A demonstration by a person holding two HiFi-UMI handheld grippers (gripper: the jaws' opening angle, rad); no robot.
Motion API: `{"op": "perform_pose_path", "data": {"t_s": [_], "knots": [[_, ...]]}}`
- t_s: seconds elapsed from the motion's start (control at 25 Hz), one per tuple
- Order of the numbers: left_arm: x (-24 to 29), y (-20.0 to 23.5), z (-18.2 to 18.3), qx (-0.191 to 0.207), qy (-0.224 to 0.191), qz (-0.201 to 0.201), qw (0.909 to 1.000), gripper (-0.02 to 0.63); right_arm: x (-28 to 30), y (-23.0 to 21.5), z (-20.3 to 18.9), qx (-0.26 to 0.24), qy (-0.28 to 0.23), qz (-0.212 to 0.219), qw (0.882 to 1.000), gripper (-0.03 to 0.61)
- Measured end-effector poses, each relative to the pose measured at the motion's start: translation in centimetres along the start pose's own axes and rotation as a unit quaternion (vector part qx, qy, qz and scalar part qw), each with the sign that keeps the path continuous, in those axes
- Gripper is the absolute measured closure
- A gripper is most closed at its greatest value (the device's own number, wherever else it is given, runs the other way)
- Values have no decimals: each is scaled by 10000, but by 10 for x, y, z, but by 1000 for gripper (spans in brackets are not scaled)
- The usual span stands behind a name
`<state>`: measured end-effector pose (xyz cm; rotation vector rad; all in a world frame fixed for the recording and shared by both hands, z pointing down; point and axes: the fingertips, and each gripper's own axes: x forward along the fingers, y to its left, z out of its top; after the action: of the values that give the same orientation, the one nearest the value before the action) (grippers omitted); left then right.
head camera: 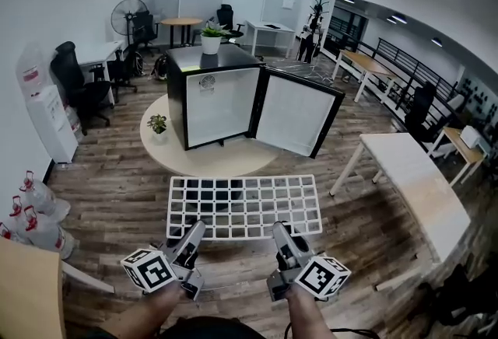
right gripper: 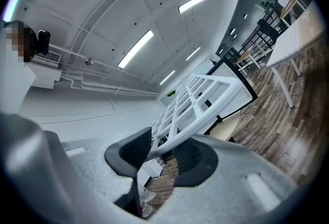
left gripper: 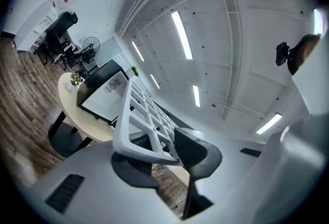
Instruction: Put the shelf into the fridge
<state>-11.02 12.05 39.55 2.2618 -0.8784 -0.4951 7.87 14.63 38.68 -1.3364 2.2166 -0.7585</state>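
Wood-plank flooring surrounds a round beige worktop (head camera: 167, 155) carrying a black compact fridge (head camera: 177, 89) with its white-lined door (head camera: 296, 113) swung open. The white flat grid shelf (head camera: 245, 205) is held level in the air in front of the fridge, outside its opening. The left gripper (head camera: 193, 230) and right gripper (head camera: 280, 232) each have their jaws clamped on the shelf's near edge bar, one either side of centre

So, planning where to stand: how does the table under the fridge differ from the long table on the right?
The table under the fridge is round, the long table rectangular. The round one stands on a dark pedestal, the long one on slanted white legs. Both have light tops.
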Motion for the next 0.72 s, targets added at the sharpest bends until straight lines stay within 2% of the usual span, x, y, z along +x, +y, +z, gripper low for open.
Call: {"op": "perform_pose_path", "data": {"t_s": [0.4, 0.72], "knots": [[36, -16, -30, 58, 123, 50, 9999, 505, -20, -36, 27, -6, 29, 70, 10000, 451], [63, 5, -28, -8, 68, 150, 9999, 505, 9, -64, 30, 112, 142, 135, 9997, 451]]}}
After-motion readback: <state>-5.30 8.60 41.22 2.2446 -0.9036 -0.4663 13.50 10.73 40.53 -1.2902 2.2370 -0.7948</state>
